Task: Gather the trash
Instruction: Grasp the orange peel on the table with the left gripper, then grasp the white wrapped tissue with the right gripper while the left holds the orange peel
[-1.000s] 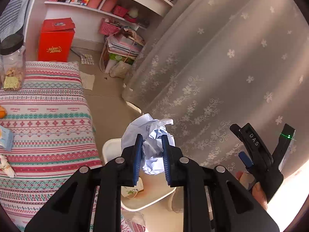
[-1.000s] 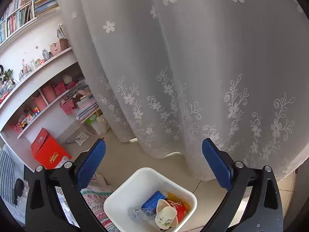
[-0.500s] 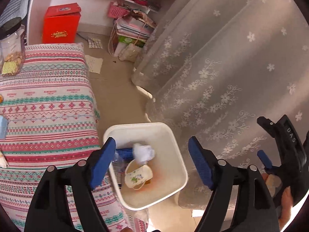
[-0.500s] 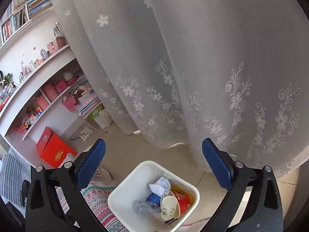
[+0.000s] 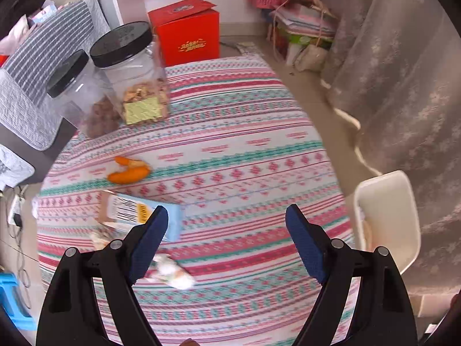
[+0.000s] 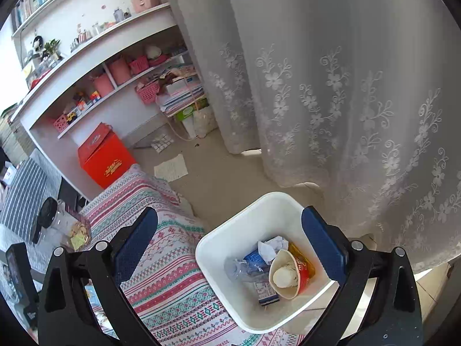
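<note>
white plastic bin [image 6: 239, 230] sits on the floor against the bench [image 5: 245, 150], which wears a striped, patterned cloth. inside the bin lie a crumpled paper [image 6: 270, 248], a paper cup [image 6: 285, 271], a clear bottle [image 6: 239, 268] and a blue carton [image 6: 255, 256]. left tongs [image 5: 227, 242] hang over the bench, jaws just opened wide, nothing between them. beneath them on the cloth lie an orange peel [image 5: 128, 170], a light-blue carton [image 5: 138, 213] and a blurred wrapper [image 5: 173, 271]. right tongs [image 6: 230, 248] gape empty above the bin.
</note>
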`<state>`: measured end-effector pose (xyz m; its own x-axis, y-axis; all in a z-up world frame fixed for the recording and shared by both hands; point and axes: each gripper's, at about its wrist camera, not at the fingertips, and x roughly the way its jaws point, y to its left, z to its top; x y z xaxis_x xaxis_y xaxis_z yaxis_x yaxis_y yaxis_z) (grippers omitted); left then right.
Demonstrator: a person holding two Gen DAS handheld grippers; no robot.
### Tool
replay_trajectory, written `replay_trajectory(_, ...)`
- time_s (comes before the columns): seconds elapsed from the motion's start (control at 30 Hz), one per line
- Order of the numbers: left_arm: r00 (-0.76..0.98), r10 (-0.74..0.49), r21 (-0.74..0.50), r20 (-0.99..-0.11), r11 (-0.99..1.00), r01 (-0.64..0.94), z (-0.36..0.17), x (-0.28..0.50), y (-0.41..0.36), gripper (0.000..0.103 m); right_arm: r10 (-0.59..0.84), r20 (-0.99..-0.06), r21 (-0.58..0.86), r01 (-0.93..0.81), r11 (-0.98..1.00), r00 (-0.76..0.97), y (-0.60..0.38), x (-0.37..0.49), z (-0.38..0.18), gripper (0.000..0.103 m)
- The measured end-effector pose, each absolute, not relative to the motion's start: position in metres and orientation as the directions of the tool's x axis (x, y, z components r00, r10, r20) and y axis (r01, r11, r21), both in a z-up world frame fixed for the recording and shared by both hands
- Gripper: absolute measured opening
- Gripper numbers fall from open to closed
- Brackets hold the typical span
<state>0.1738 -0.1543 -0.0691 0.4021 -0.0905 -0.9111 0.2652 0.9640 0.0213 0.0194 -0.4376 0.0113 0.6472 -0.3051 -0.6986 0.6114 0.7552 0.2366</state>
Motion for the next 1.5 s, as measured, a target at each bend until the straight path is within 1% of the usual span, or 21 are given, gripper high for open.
replay_trajectory(0.07, 0.394, -0.024, 0.107, -0.919, 0.945, 0.308, -0.078, 0.189, -0.137, 0.081, -0.296, -0.707, 0.22, 0.597, 0.772, 0.642, -0.428, 0.028, 0.009, 0.096)
replay_trajectory(0.17, 0.394, 0.109, 0.279, -0.913, 0.87, 0.406, -0.095, 0.211, -0.125, 0.081, -0.29, -0.721, 0.183, 0.576, 0.796, 0.629, -0.414, 0.039, 0.003, 0.096)
replay_trajectory(0.27, 0.384, 0.201, 0.382, -0.901, 0.786, 0.485, -0.112, 0.233, -0.118, 0.081, -0.278, -0.735, 0.159, 0.556, 0.816, 0.618, -0.406, 0.05, -0.002, 0.096)
replay_trajectory(0.33, 0.371, 0.229, 0.403, -0.9, 0.76, 0.509, -0.121, 0.246, -0.114, 0.081, -0.279, -0.739, 0.146, 0.55, 0.822, 0.613, -0.401, 0.057, -0.005, 0.096)
replay_trajectory(0.47, 0.343, 0.224, 0.39, -0.912, 0.732, 0.559, -0.14, 0.266, -0.111, 0.081, -0.271, -0.746, 0.125, 0.529, 0.84, 0.608, -0.386, 0.071, -0.009, 0.096)
replay_trajectory(0.6, 0.338, 0.263, 0.424, -0.904, 0.659, 0.621, -0.166, 0.278, -0.109, 0.081, -0.251, -0.762, 0.098, 0.489, 0.867, 0.597, -0.37, 0.082, -0.016, 0.096)
replay_trajectory(0.73, 0.331, 0.247, 0.408, -0.911, 0.653, 0.638, -0.174, 0.292, -0.099, 0.081, -0.258, -0.768, 0.055, 0.462, 0.885, 0.586, -0.359, 0.089, -0.022, 0.096)
replay_trajectory(0.77, 0.331, 0.244, 0.407, -0.911, 0.652, 0.639, -0.176, 0.296, -0.096, 0.08, -0.258, -0.77, 0.048, 0.457, 0.888, 0.583, -0.357, 0.09, -0.023, 0.096)
replay_trajectory(0.8, 0.325, 0.244, 0.402, -0.914, 0.657, 0.637, -0.178, 0.3, -0.092, 0.076, -0.257, -0.772, 0.044, 0.452, 0.891, 0.581, -0.355, 0.09, -0.024, 0.096)
replay_trajectory(0.83, 0.302, 0.238, 0.38, -0.923, 0.673, 0.634, -0.181, 0.304, -0.088, 0.067, -0.253, -0.776, 0.043, 0.449, 0.893, 0.578, -0.354, 0.09, -0.025, 0.096)
replay_trajectory(0.87, 0.266, 0.214, 0.337, -0.94, 0.7, 0.629, -0.183, 0.307, -0.082, 0.062, -0.248, -0.781, 0.045, 0.447, 0.893, 0.574, -0.354, 0.092, -0.026, 0.096)
replay_trajectory(0.9, 0.257, 0.182, 0.306, -0.949, 0.726, 0.616, -0.181, 0.309, -0.076, 0.059, -0.241, -0.786, 0.051, 0.447, 0.893, 0.57, -0.355, 0.092, -0.028, 0.096)
replay_trajectory(0.97, 0.246, 0.136, 0.259, -0.96, 0.767, 0.587, -0.179, 0.31, -0.064, 0.049, -0.229, -0.792, 0.064, 0.45, 0.891, 0.567, -0.356, 0.092, -0.029, 0.096)
replay_trajectory(1.0, 0.246, 0.122, 0.245, -0.962, 0.786, 0.567, -0.178, 0.31, -0.059, 0.036, -0.227, -0.792, 0.067, 0.451, 0.89, 0.566, -0.356, 0.092, -0.029, 0.096)
replay_trajectory(1.03, 0.252, 0.121, 0.243, -0.96, 0.806, 0.54, -0.177, 0.309, -0.052, 0.026, -0.226, -0.792, 0.067, 0.449, 0.891, 0.567, -0.356, 0.092, -0.028, 0.096)
replay_trajectory(1.13, 0.276, 0.058, 0.184, -0.96, 0.87, 0.458, -0.162, 0.302, -0.029, 0.021, -0.212, -0.785, 0.064, 0.417, 0.907, 0.582, -0.347, 0.09, -0.025, 0.096)
replay_trajectory(1.23, 0.334, 0.015, 0.157, -0.942, 0.902, 0.402, -0.136, 0.282, -0.01, 0.02, -0.181, -0.779, 0.072, 0.372, 0.926, 0.601, -0.34, 0.09, -0.023, 0.096)
replay_trajectory(1.33, 0.417, -0.017, 0.127, -0.909, 0.94, 0.315, -0.098, 0.253, 0.009, 0.02, -0.166, -0.753, 0.048, 0.304, 0.951, 0.636, -0.324, 0.089, -0.019, 0.096)
replay_trajectory(1.37, 0.44, -0.037, 0.094, -0.897, 0.957, 0.273, -0.084, 0.24, 0.018, 0.02, -0.156, -0.744, 0.034, 0.269, 0.963, 0.65, -0.316, 0.089, -0.019, 0.096)
replay_trajectory(1.43, 0.479, -0.08, 0.016, -0.874, 0.981, 0.194, -0.052, 0.208, 0.015, 0.02, -0.08, -0.728, 0.025, 0.143, 0.989, 0.681, -0.293, 0.091, -0.019, 0.096)
replay_trajectory(1.5, 0.511, -0.16, -0.117, -0.845, 0.986, 0.116, -0.024, 0.175, 0.03, 0.02, -0.008, -0.717, -0.011, 0.0, 1.0, 0.697, -0.264, 0.094, -0.02, 0.096)
